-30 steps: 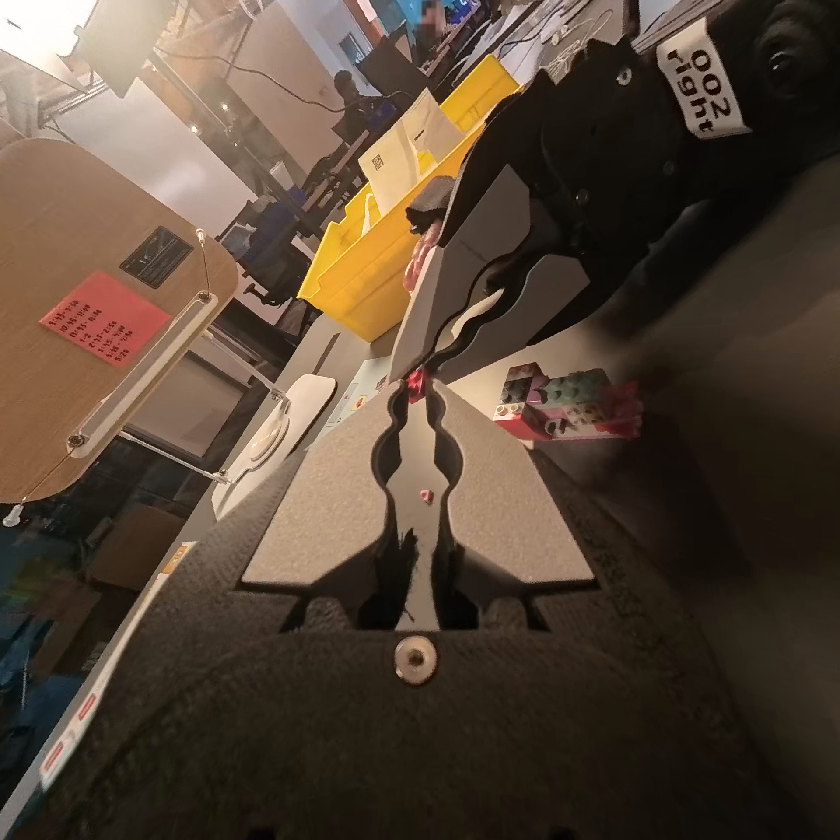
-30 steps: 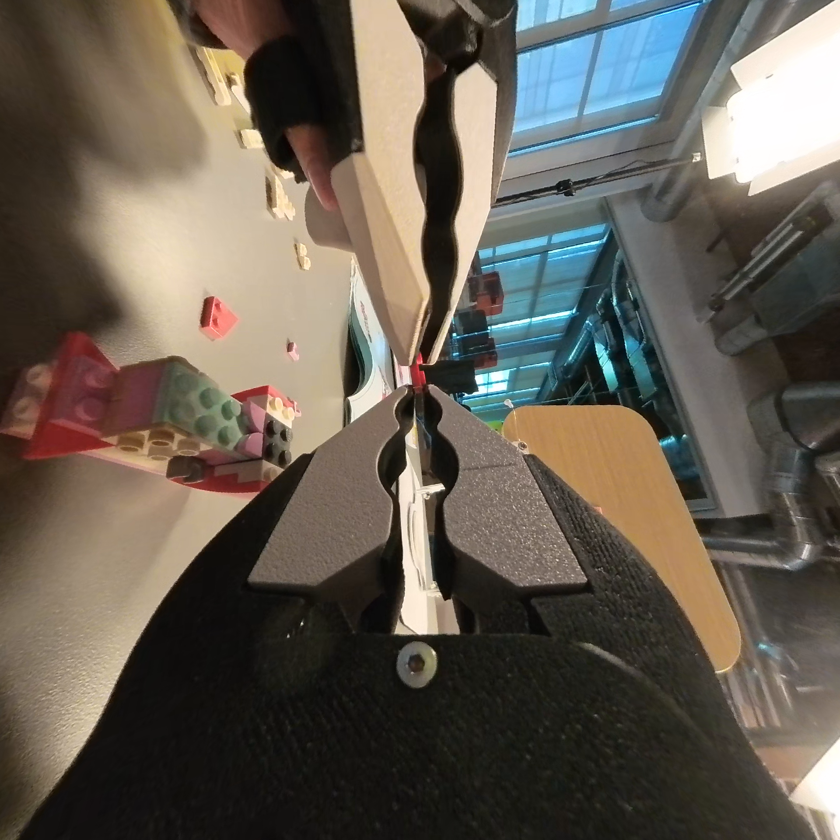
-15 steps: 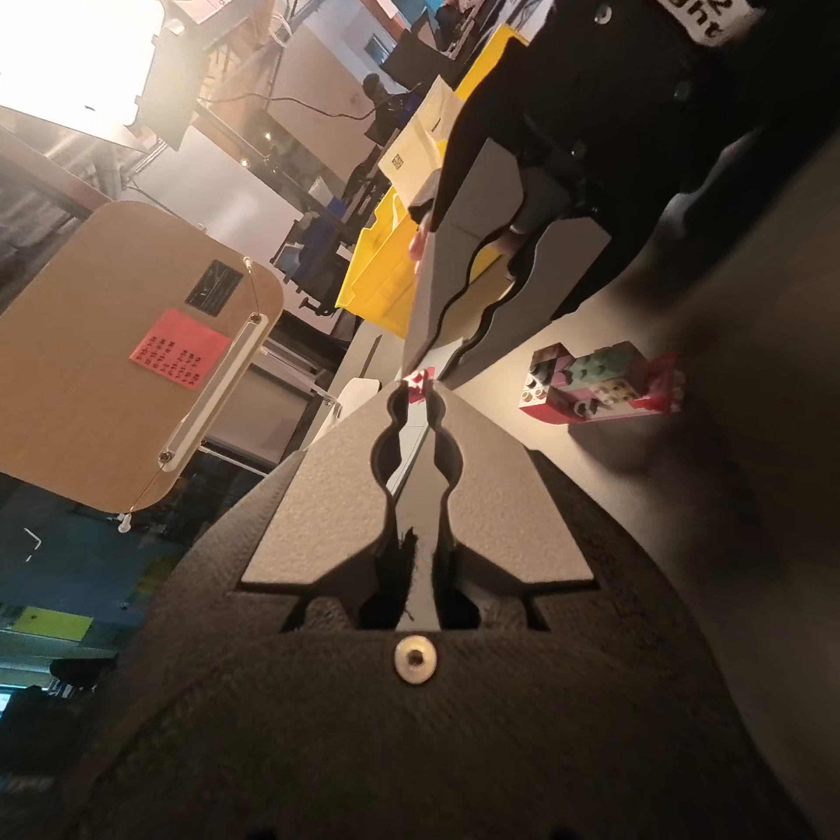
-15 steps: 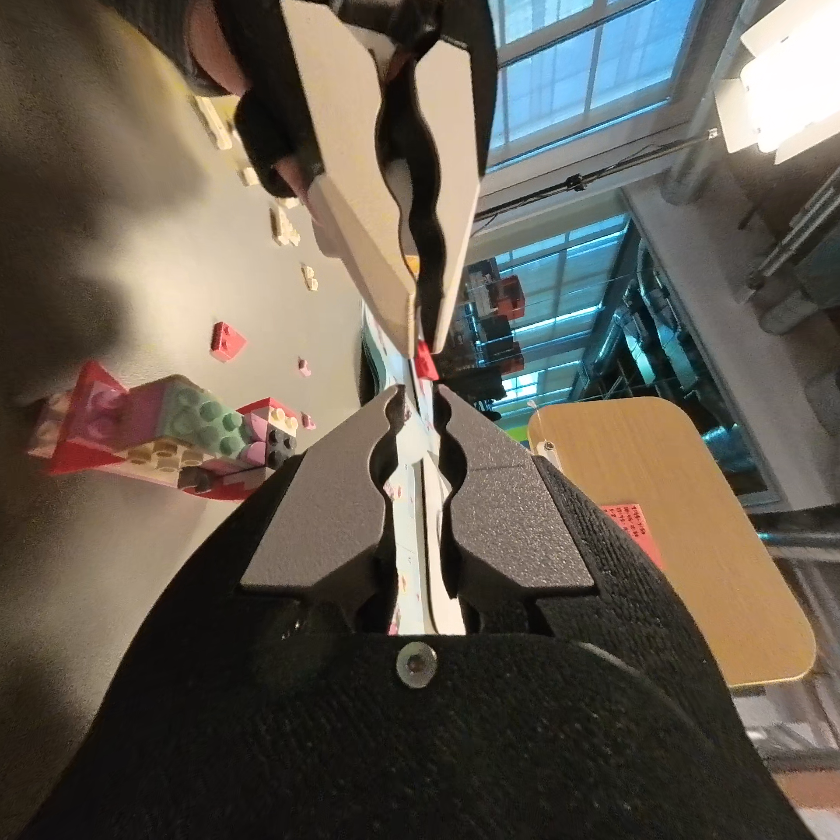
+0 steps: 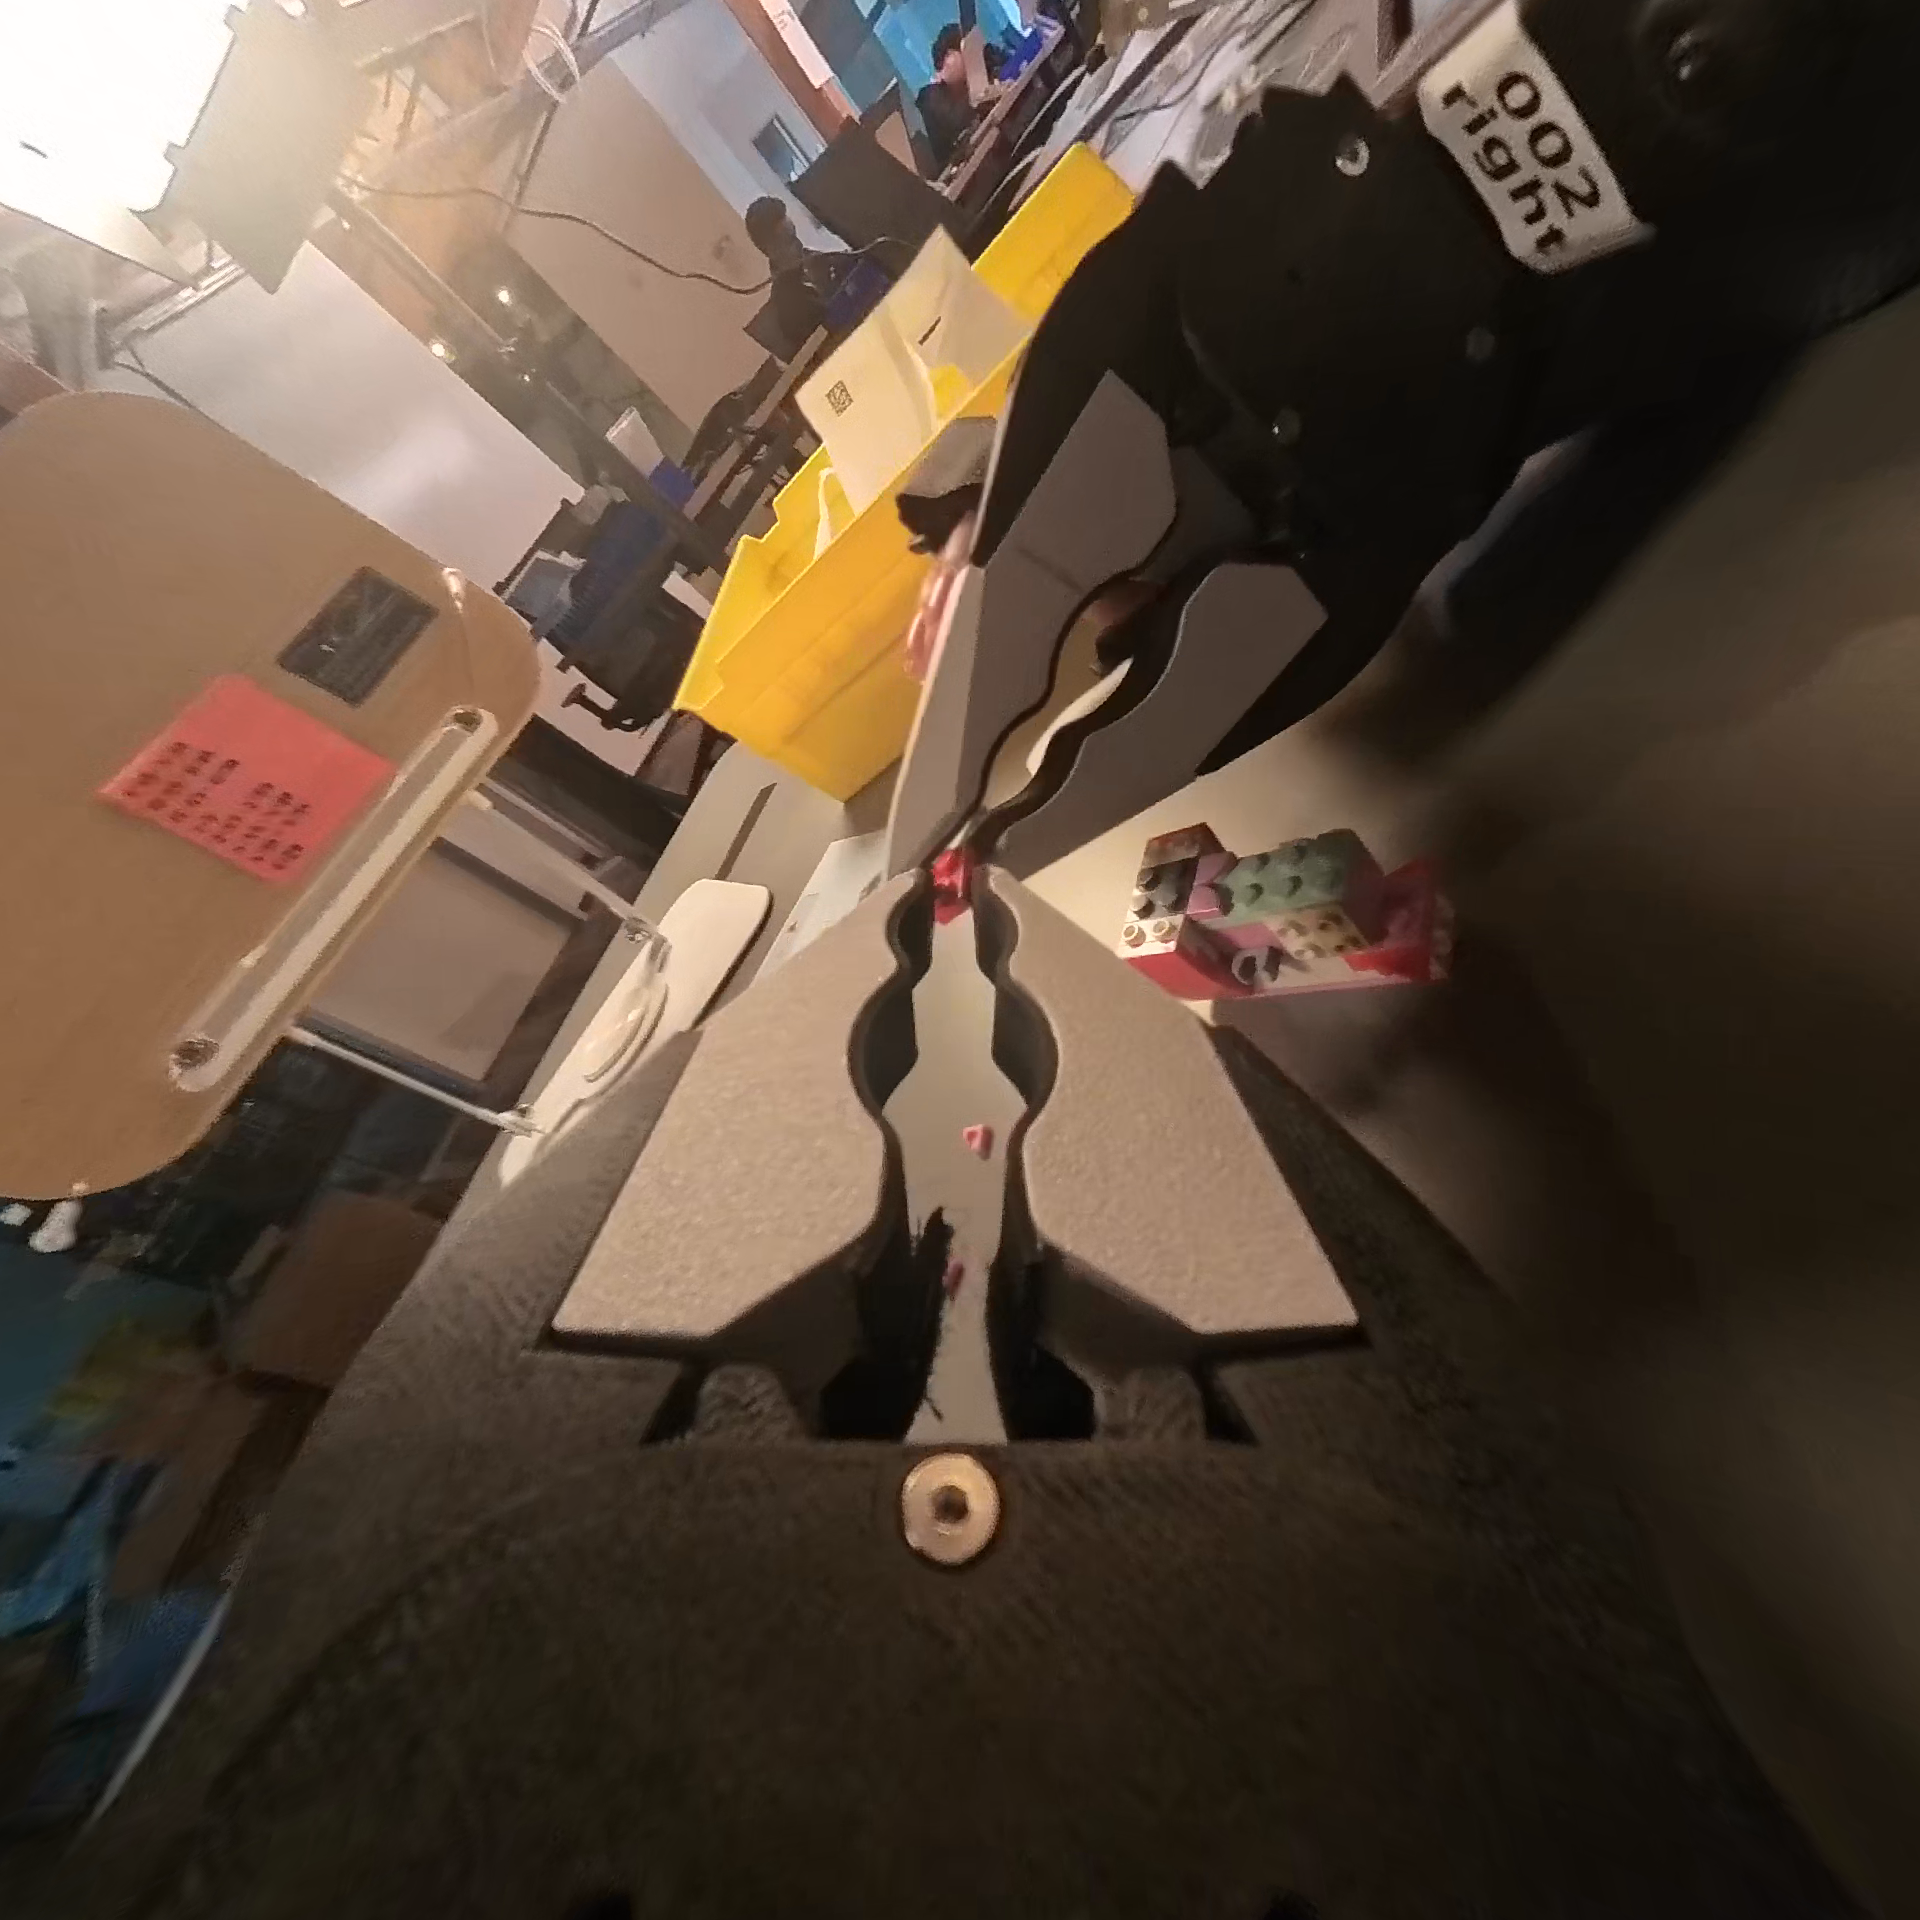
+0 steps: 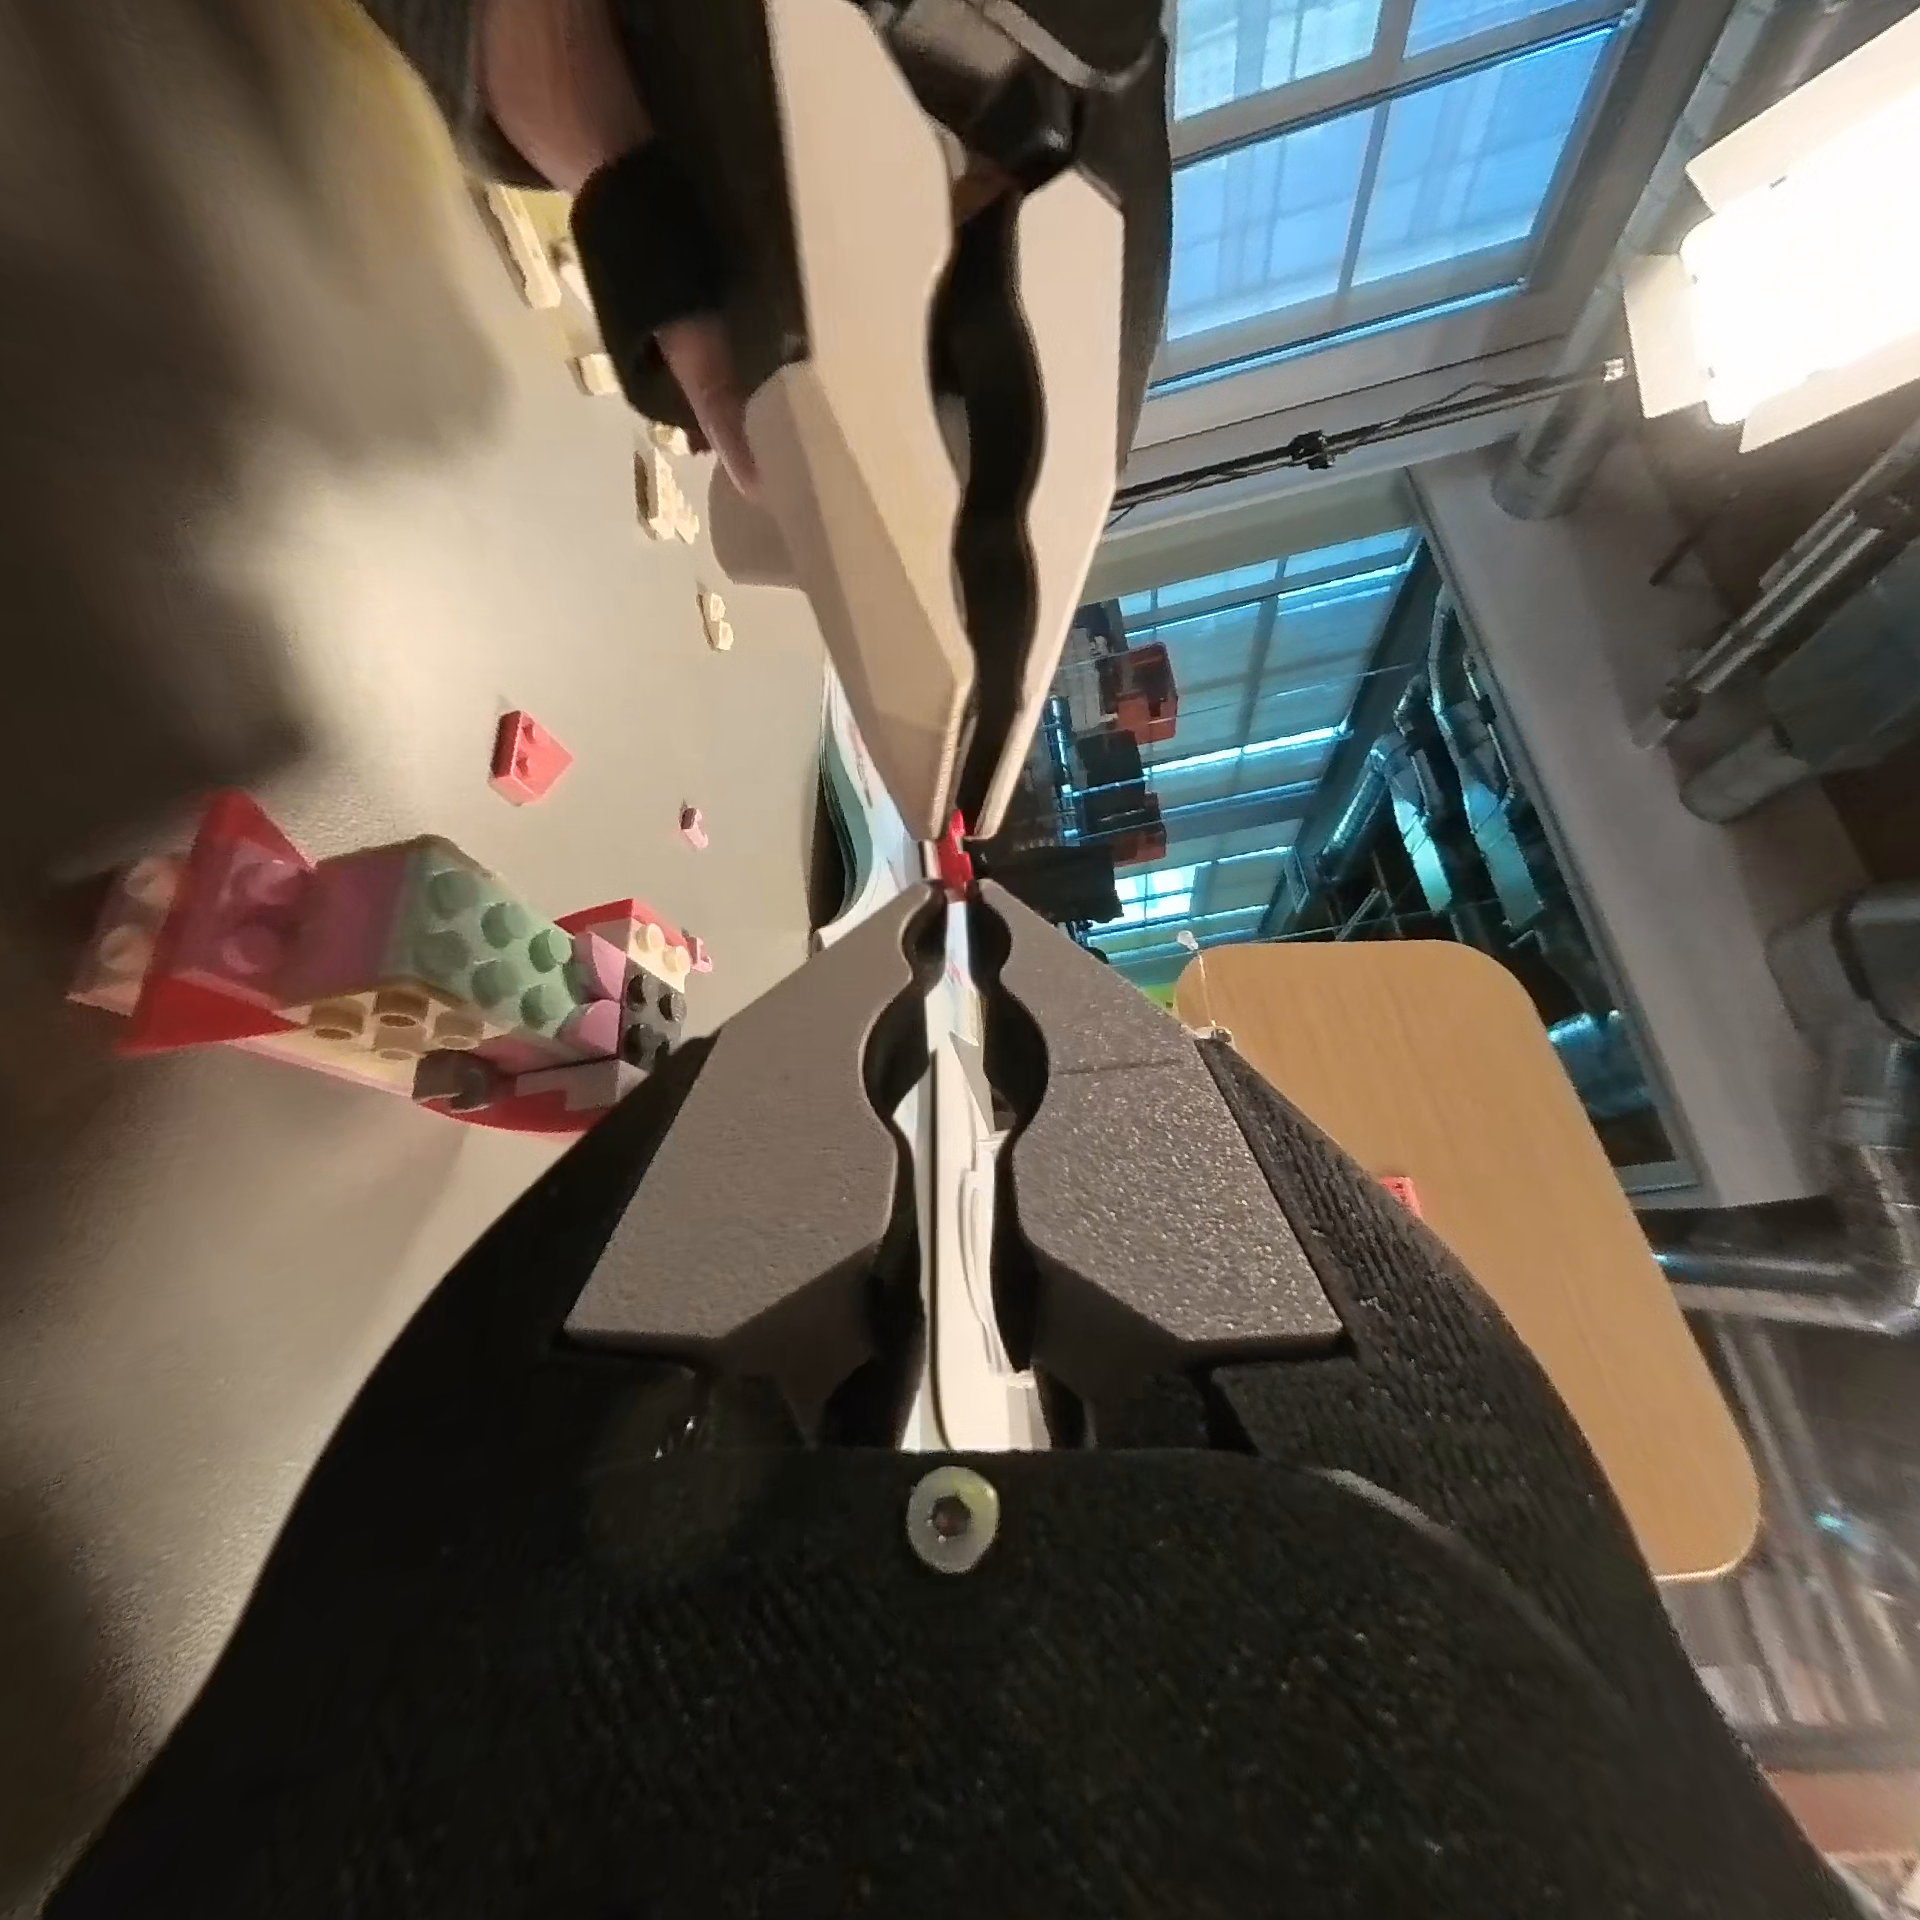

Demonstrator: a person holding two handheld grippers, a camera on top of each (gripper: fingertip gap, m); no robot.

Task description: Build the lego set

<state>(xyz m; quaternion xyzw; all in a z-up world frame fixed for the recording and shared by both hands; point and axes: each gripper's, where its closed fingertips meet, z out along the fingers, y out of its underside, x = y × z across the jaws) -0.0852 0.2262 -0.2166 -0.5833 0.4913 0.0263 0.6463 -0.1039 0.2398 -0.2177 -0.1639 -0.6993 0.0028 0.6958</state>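
Observation:
My left gripper (image 5: 956, 885) and my right gripper (image 6: 954, 891) meet tip to tip above the grey table (image 6: 312, 623). A small red brick (image 5: 948, 873) sits between them. The left jaws are shut on one end of it. In the right wrist view the red brick (image 6: 952, 844) reaches from the left gripper (image 6: 961, 816) down into my right fingertips, which are closed on its other end. The right gripper (image 5: 966, 842) also shows in the left wrist view, pinching the brick's top. A multicoloured brick model (image 6: 416, 977) lies on the table beside them, also in the left wrist view (image 5: 1288, 914).
A loose red brick (image 6: 530, 753), a tiny pink piece (image 6: 693, 824) and several cream bricks (image 6: 665, 499) lie on the table. A yellow bin (image 5: 831, 644) stands at the far edge. A wooden board (image 5: 156, 779) stands off the table. A gloved hand (image 6: 665, 312) holds the left gripper. The tips of both grippers are at nearly the same place.
Half a second ago my right jaws were open and a little back from the red brick. They have moved back to it and closed on its end. The left grip stayed shut.

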